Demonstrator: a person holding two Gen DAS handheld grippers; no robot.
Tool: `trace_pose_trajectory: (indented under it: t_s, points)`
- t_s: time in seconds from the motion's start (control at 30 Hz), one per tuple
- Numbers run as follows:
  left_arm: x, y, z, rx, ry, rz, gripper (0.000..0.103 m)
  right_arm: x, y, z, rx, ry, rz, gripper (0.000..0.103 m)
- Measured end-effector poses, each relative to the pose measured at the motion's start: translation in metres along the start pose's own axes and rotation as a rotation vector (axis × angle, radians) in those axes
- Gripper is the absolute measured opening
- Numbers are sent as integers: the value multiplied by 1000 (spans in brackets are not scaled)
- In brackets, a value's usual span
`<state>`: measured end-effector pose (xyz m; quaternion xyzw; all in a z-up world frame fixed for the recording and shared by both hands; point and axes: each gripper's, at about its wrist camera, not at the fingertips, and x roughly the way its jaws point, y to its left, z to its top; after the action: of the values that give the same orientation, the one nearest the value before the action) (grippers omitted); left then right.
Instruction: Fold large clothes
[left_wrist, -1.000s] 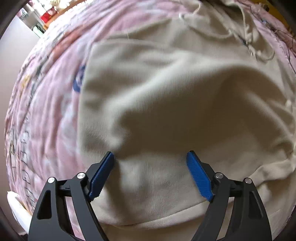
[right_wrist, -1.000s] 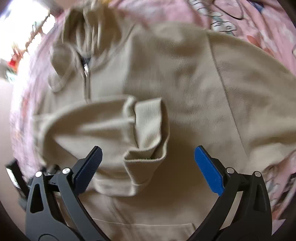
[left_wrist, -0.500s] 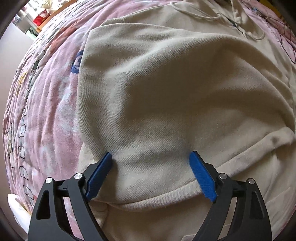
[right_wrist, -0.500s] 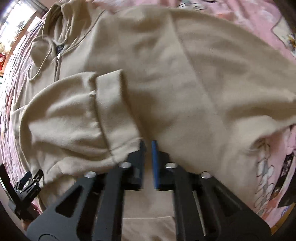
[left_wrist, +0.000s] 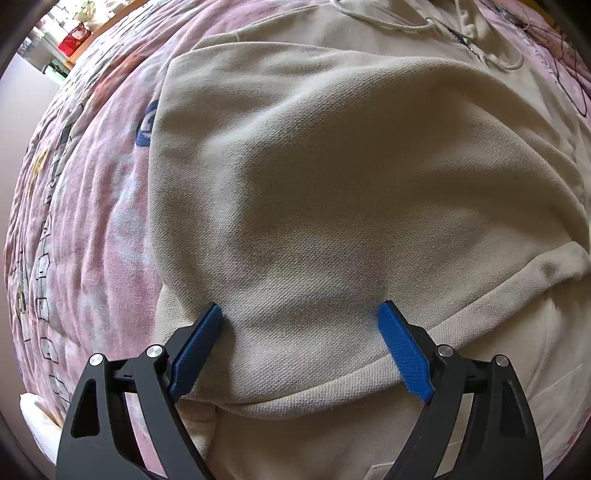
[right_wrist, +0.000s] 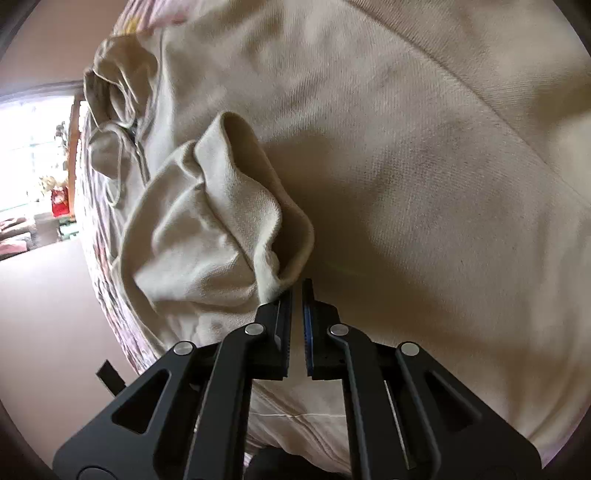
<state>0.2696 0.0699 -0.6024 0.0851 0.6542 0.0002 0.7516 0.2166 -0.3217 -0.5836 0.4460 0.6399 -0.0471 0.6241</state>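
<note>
A cream-beige hoodie (left_wrist: 332, 192) of coarse, pebbly knit lies spread on a bed covered by a pink printed quilt (left_wrist: 85, 229), filling most of both views. In the left wrist view a sleeve (left_wrist: 369, 229) is folded across the body, its ribbed cuff (left_wrist: 554, 269) ending at the right; the hem band runs just beyond the fingertips. The garment's long axis runs away from that camera, hem nearest and the neck end farthest, where the white drawstrings (left_wrist: 491, 55) and the top of a zipper (left_wrist: 461, 38) lie. The left gripper (left_wrist: 299, 314) hovers low over the folded sleeve with its jaws wide apart, blue pads (left_wrist: 195, 350) straddling the fabric and holding nothing. The right gripper (right_wrist: 297, 291) has its jaws drawn together, and the bunched sleeve cuff (right_wrist: 258, 206) rises from their tips (the cloth appears pinched between them, though the exact contact is hard to make out). In this view the hood (right_wrist: 122, 92) sits crumpled at the upper left beside the zipper pull (right_wrist: 138, 147), and a bright window (right_wrist: 33, 147) shows beyond the bed's edge.
</note>
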Motion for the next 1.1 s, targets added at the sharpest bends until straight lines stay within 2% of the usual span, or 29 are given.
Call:
trace_pose_trajectory:
  t_s: [0.03,0.07,0.13,0.3,0.4,0.6,0.63,0.7,0.77,0.8,0.93,1.1]
  points:
    - [1,0,1,-1,2,-2,83,-4,-2,-1,0,-8,-9,28]
    - [1,0,1,0,2,-3,83,-11,-5,-3,-6,-26,-26,49]
    - [1,-1,1,2,1,-4,83,-21,-11,0,-25,-66,-43,66]
    - [4,-2,1,6,-2,-7,83,-29,-9,-3,-17,-95,-19,66]
    - [5,-2,0,6,-4,-9,83,-34,-17,-3,26,-111,59,66]
    - [5,0,0,8,-2,-13,83,6,1,11,48,-99,133,66]
    - [5,1,0,10,0,-14,83,13,7,13,37,-95,140,66]
    - [3,2,0,15,4,-15,83,23,17,15,-20,-90,127,49]
    - [2,2,-1,23,8,-13,83,27,22,12,-41,-111,67,11]
    - [1,2,-1,24,7,-13,83,26,21,10,-44,-123,60,7]
    - [-12,6,-4,15,-5,-23,83,-1,23,-1,-136,-212,71,7]
    - [-39,12,-2,-10,-66,-40,84,-49,41,-11,-268,-307,106,6]
